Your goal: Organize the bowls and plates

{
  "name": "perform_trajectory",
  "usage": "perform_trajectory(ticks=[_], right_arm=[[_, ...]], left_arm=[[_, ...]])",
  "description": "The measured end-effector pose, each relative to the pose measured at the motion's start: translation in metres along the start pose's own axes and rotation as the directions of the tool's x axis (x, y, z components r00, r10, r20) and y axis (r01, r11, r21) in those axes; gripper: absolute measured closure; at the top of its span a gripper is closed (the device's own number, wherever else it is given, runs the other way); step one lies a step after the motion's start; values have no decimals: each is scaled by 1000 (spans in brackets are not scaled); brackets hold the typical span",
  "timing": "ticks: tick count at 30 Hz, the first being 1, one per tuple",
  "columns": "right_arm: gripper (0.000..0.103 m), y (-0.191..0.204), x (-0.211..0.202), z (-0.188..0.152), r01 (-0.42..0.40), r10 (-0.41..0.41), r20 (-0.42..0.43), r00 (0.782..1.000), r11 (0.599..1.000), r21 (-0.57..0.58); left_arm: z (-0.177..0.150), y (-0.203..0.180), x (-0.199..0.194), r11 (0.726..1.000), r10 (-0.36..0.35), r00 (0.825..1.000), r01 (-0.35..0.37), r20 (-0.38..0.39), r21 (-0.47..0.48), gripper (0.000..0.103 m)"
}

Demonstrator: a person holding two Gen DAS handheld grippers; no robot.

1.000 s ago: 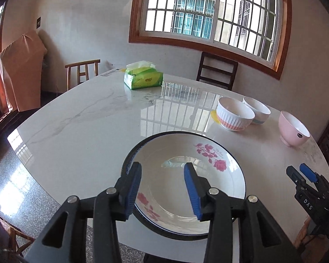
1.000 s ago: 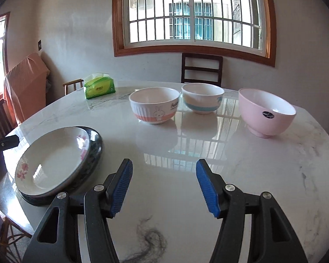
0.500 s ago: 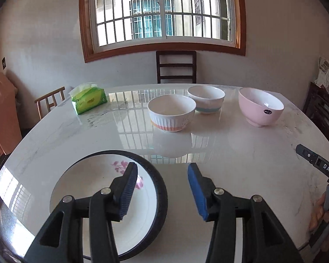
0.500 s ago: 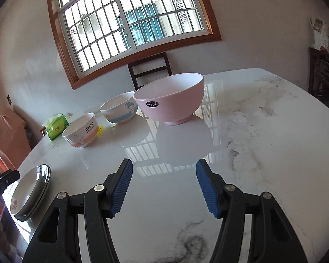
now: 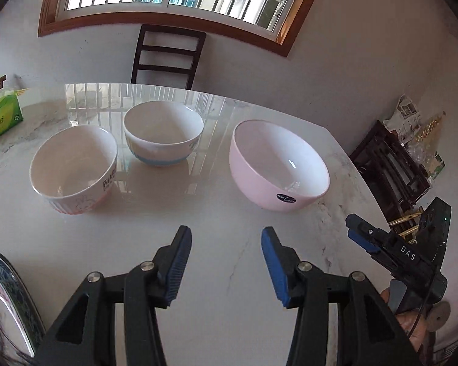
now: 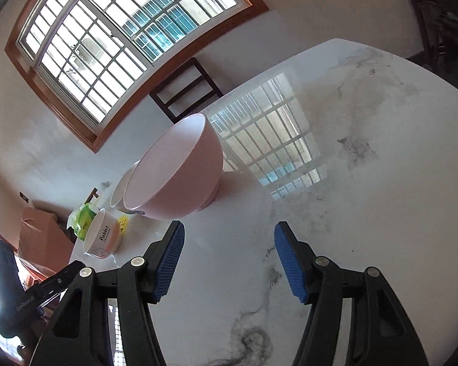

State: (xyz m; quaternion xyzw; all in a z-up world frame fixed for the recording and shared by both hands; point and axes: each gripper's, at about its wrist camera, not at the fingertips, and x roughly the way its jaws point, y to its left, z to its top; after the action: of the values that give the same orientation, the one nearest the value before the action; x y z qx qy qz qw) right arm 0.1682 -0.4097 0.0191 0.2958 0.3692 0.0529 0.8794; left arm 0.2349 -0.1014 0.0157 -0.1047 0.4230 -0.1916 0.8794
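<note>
Bowls came next: both grippers, left gripper [image 5: 226, 262] and right gripper [image 6: 229, 262], hung released and empty over the counter [image 5: 229, 320]; nesting likely called for seizing the pink bowl [image 5: 279, 169] by its rim.

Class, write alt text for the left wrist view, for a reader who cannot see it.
Three empty bowls stand on a white marble table: a rabbit-print bowl, a blue-banded bowl behind it, and a larger pink bowl to the right. The left claw hangs open and empty in front; the right claw enters at the right edge.
</note>
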Motion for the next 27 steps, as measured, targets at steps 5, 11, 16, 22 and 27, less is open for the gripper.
perform_trajectory(ticks=[5, 11, 16, 22, 27], right_arm=[[43, 3, 15, 39, -21, 21, -18, 1000, 1000, 13], [42, 11, 40, 72, 7, -7, -39, 999, 1000, -16], [42, 16, 67, 87, 30, -33, -85, 996, 999, -29], [50, 22, 95, 89, 45, -52, -150, 987, 998, -49], [79, 23, 121, 79, 19, -28, -273, 962, 999, -36]], left_arm=[[34, 0, 37, 996, -53, 997, 49, -54, -79, 54], [60, 0, 65, 995, -60, 996, 54, -62, -89, 54], [70, -3, 84, 996, -48, 995, 42, -91, -76, 54], [68, -4, 105, 998, -24, 994, 18, -106, -57, 56], [65, -1, 110, 998, -11, 991, 2, -135, -68, 81]])
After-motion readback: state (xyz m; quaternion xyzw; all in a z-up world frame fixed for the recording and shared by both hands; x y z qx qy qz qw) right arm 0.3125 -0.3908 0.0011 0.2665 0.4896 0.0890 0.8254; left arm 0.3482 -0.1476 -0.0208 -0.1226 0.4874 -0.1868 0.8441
